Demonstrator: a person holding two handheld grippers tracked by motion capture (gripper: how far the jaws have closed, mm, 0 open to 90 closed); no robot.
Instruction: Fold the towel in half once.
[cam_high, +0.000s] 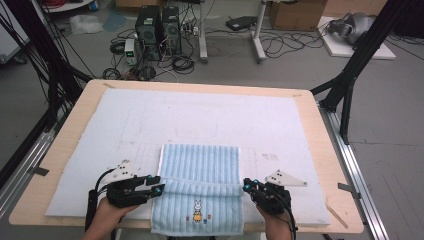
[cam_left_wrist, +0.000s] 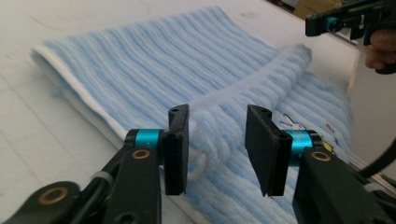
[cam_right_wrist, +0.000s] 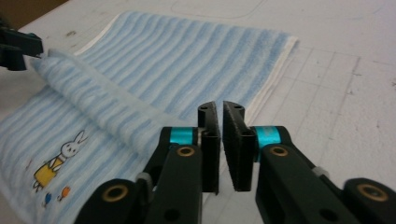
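Straddling the towel (cam_left_wrist: 140, 60) fold, left gripper (cam_left_wrist: 217, 140) fingers apart; right gripper (cam_right_wrist: 220, 140) fingers nearly together, nothing between.

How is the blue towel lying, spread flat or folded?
Partly folded: the blue towel has a raised ridge across it, with the rabbit picture below.

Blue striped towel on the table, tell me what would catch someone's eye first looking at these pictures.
The blue striped towel lies at the near middle of the white mat, with a raised fold running across it and a small rabbit picture near its front edge. The left gripper and the right gripper sit at the two ends of that fold. In the left gripper view the jaws stand apart around the bunched fold.
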